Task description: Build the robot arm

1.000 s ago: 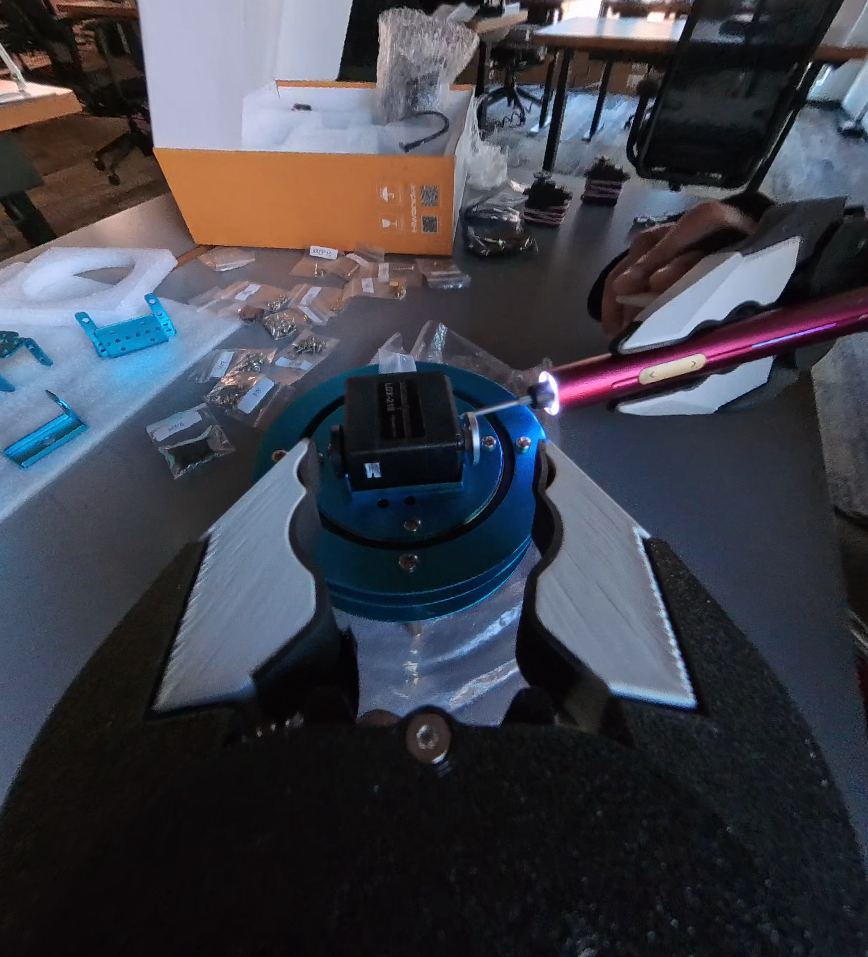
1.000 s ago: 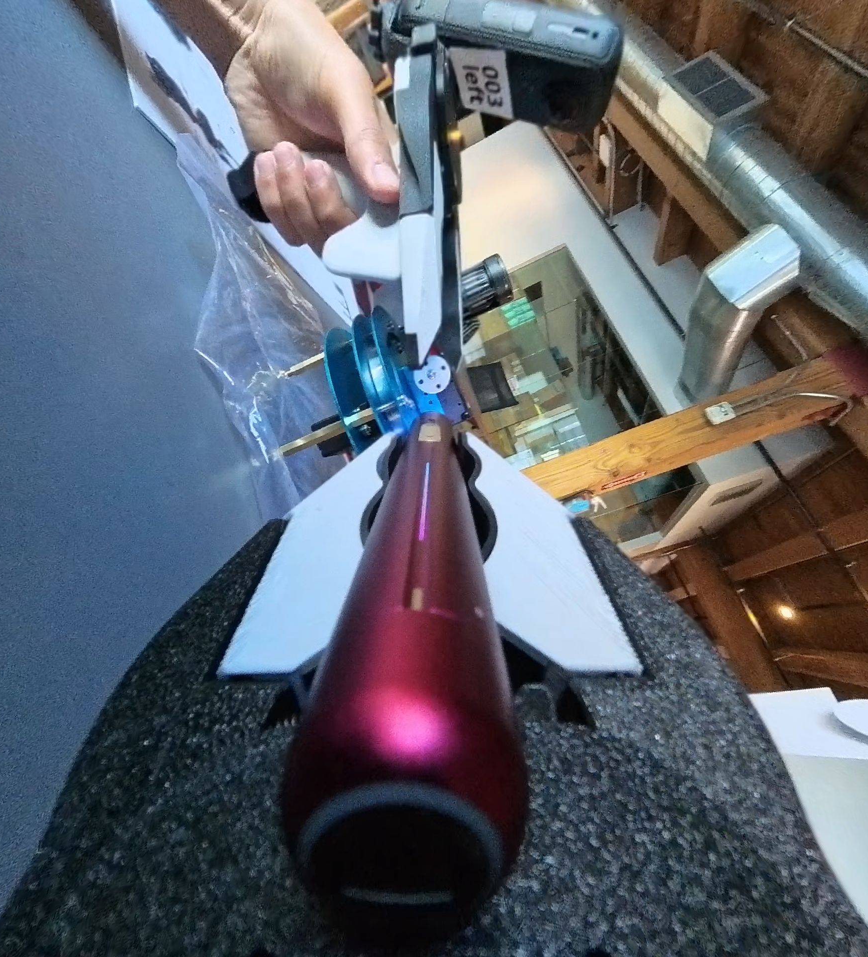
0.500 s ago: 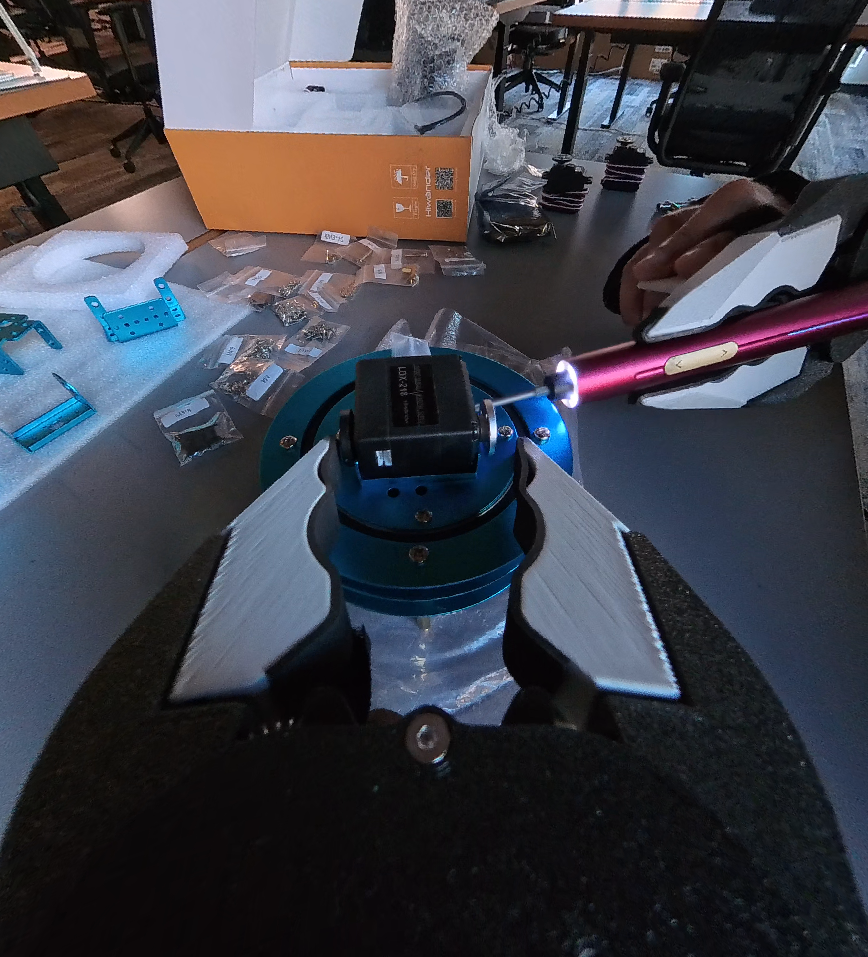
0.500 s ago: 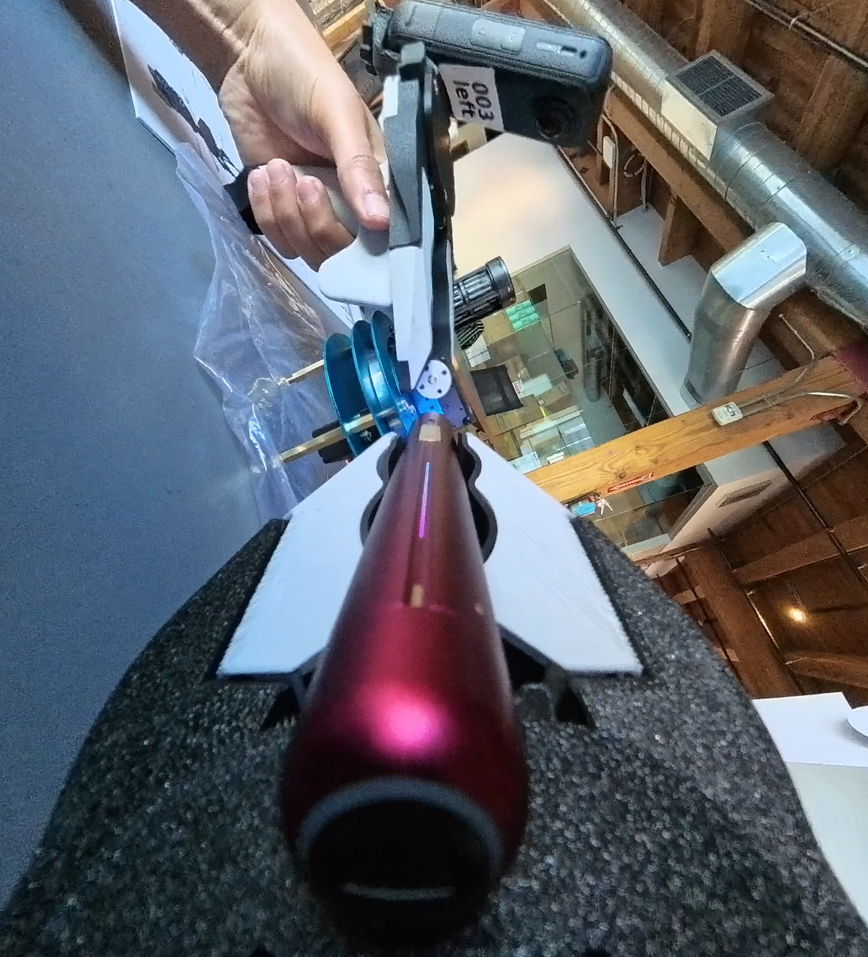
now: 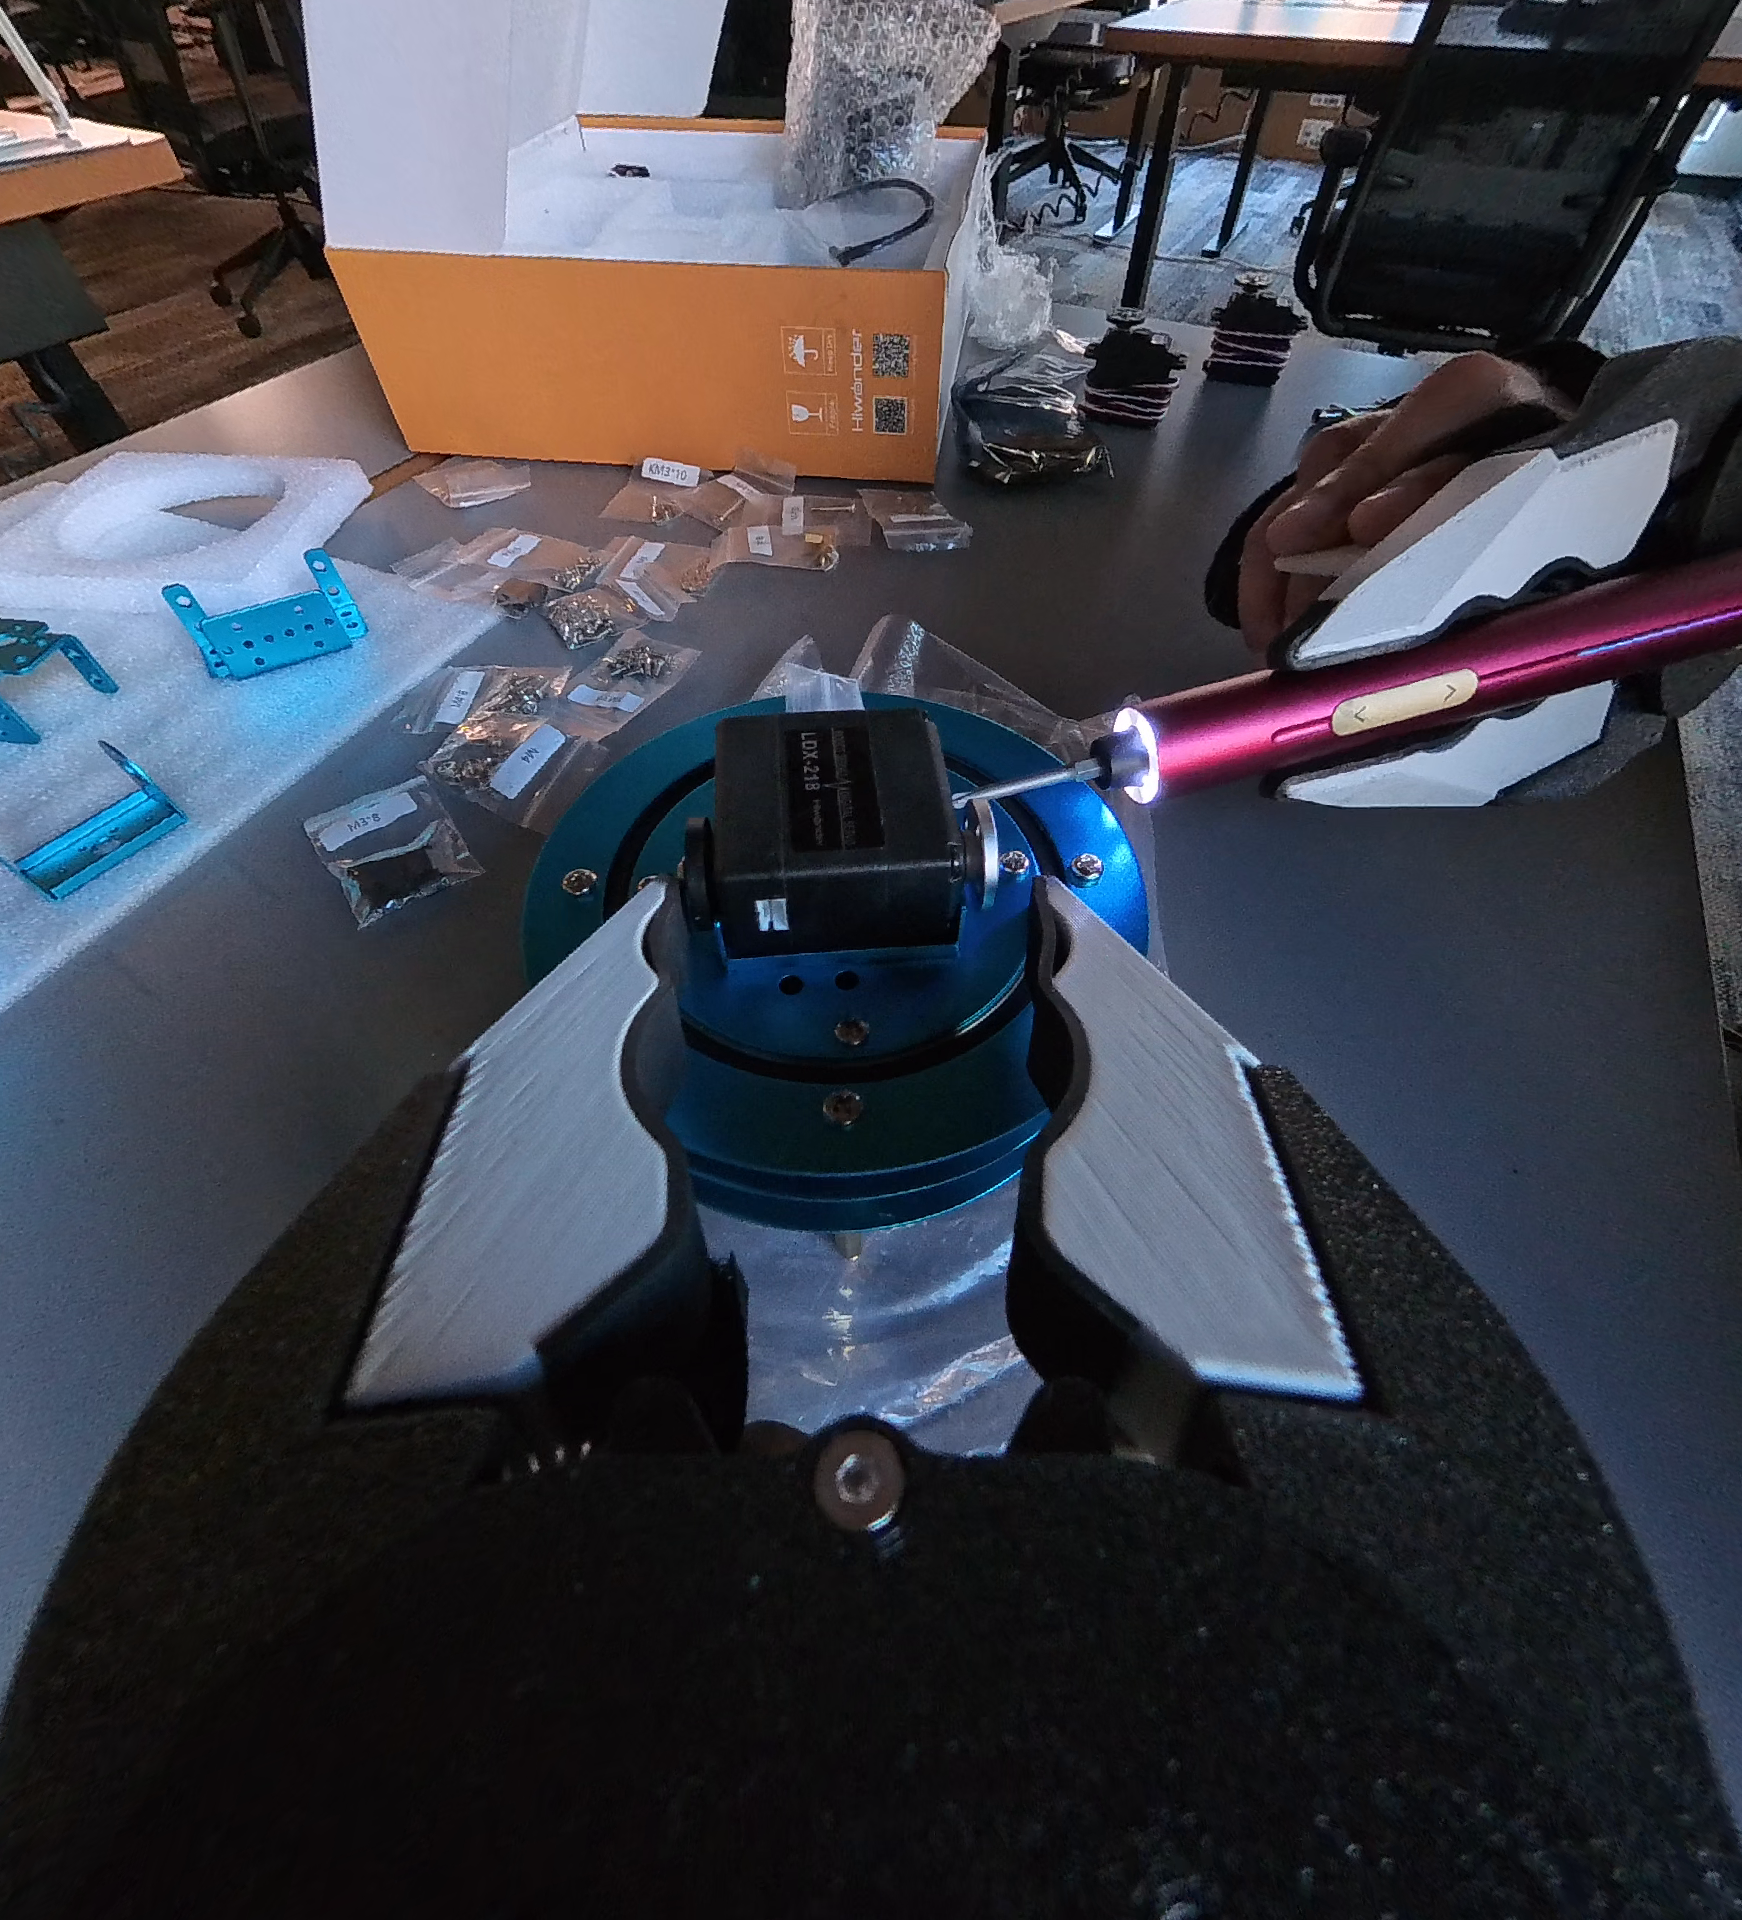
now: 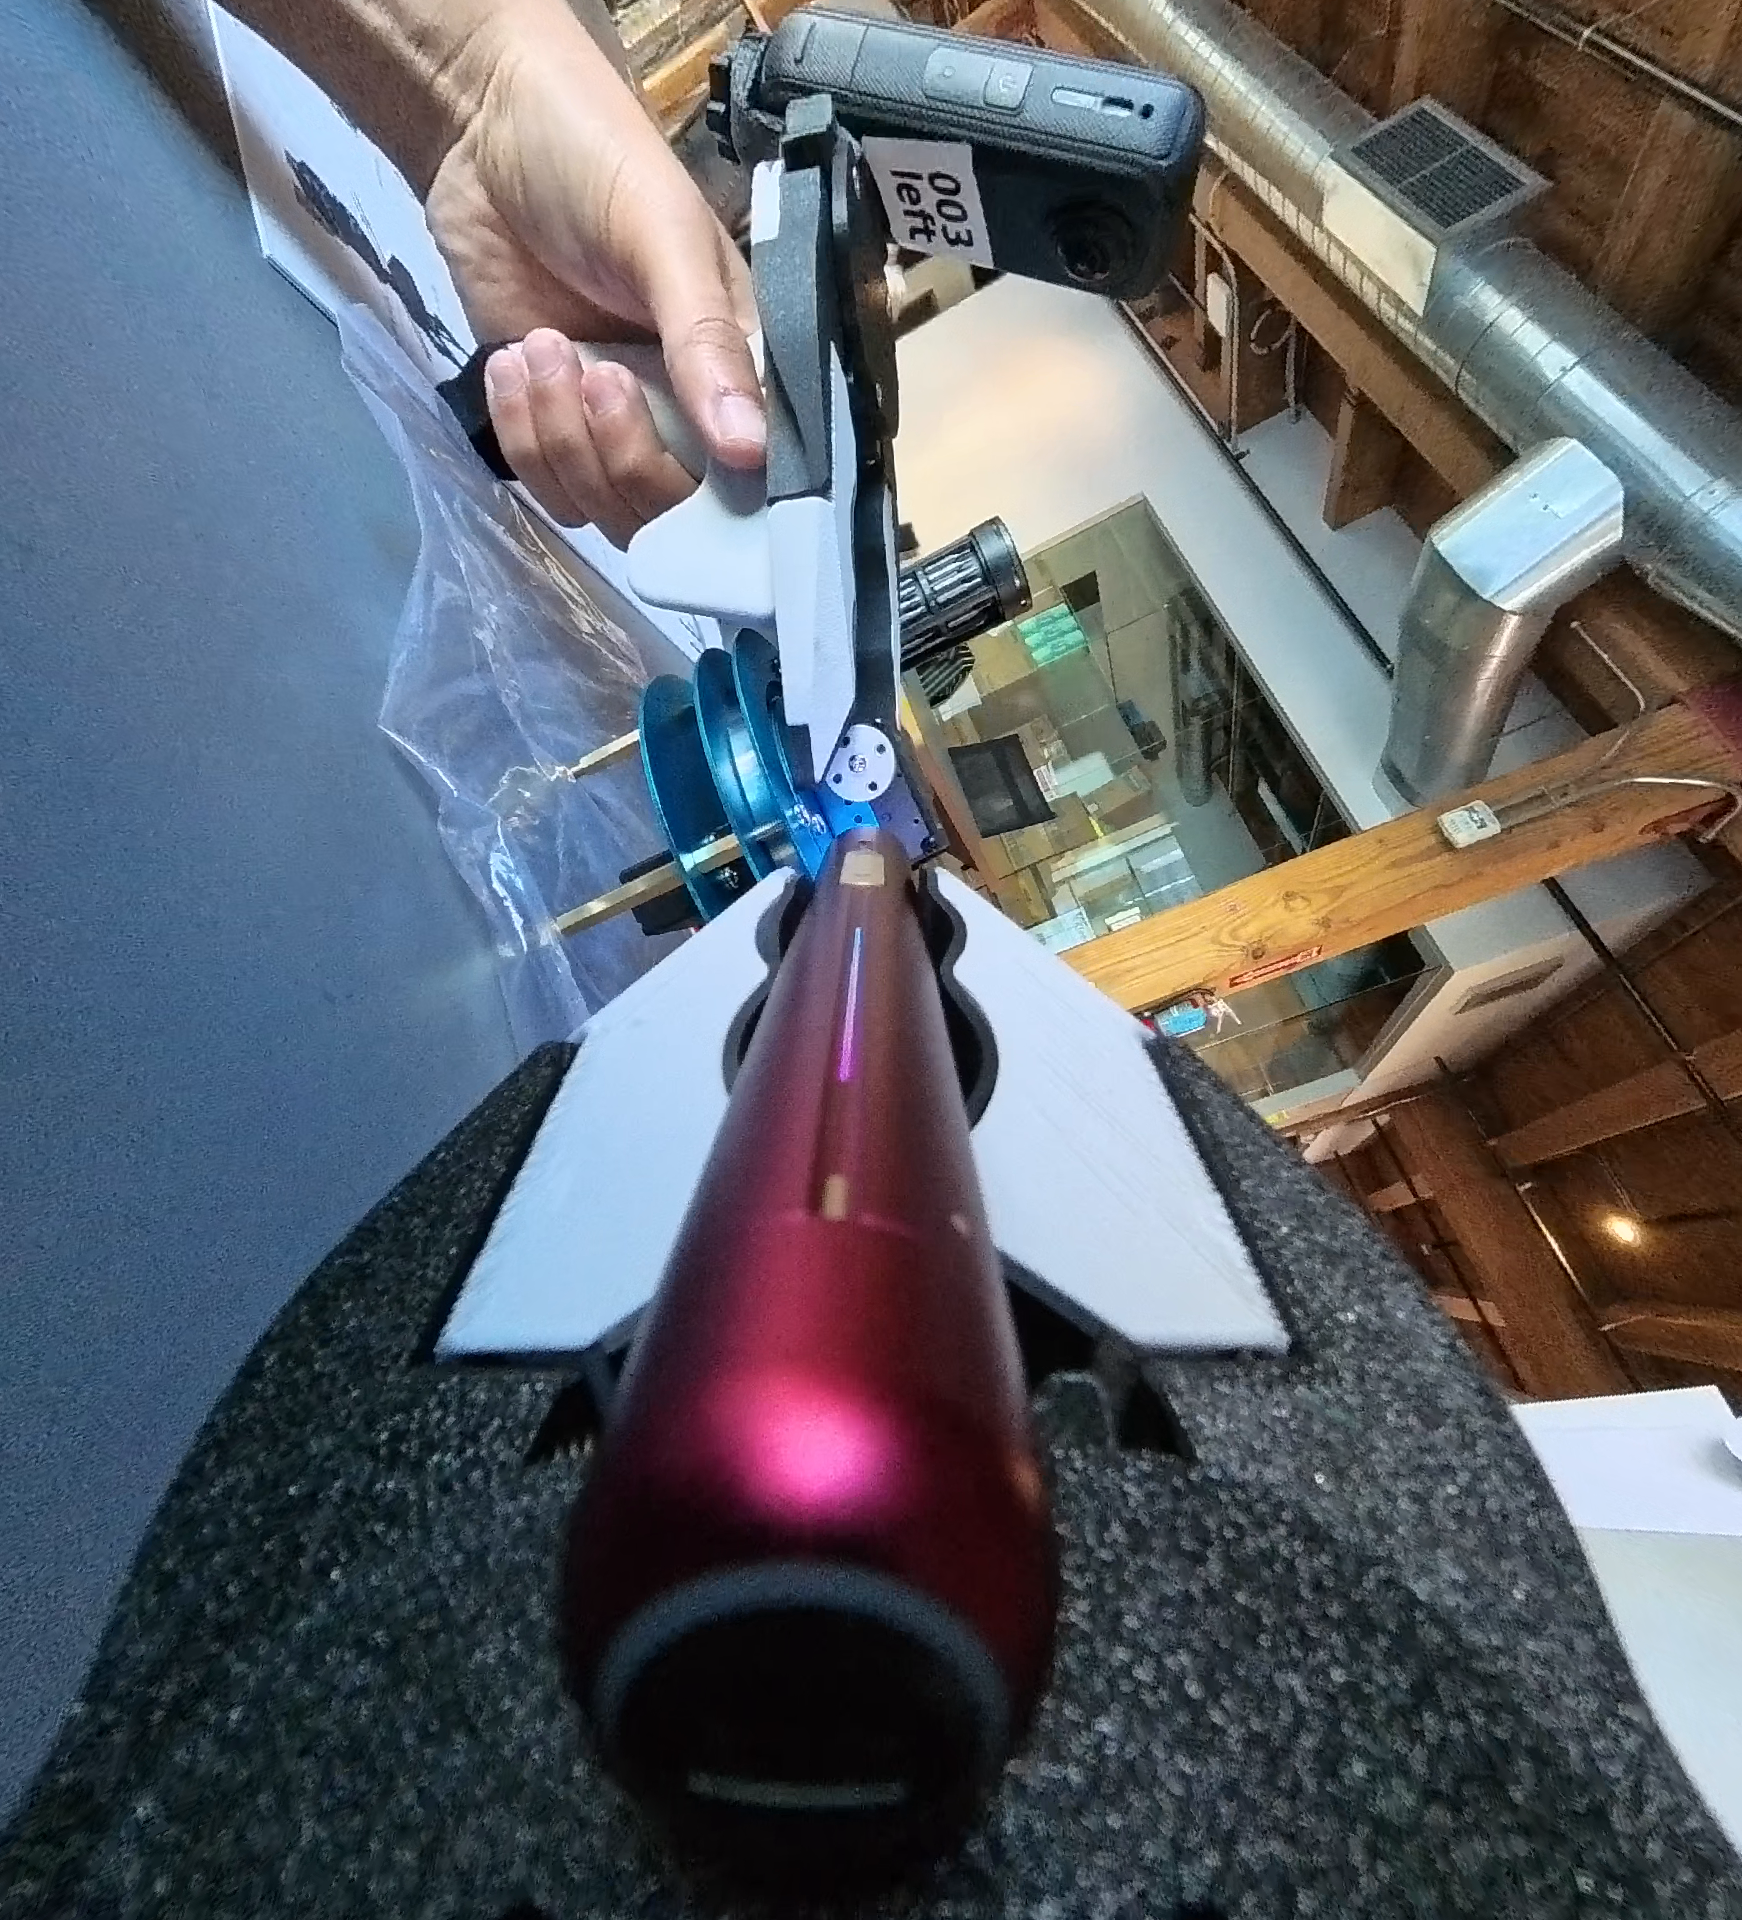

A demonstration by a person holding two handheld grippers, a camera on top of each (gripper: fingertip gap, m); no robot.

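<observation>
Left wrist view: box (image 5: 638,343), perhaps foam-lined.

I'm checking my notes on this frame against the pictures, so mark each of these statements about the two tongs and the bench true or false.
1. The right tongs grip a magenta electric screwdriver. True.
2. The screwdriver's tip light is off. False: it glows white.
3. The left tongs straddle a black servo on a blue round base. True.
4. The screwdriver bit points at the servo's left side. False: it meets the silver horn on the right side.
5. The orange cardboard box is shut. False: its white lid stands open.
</observation>
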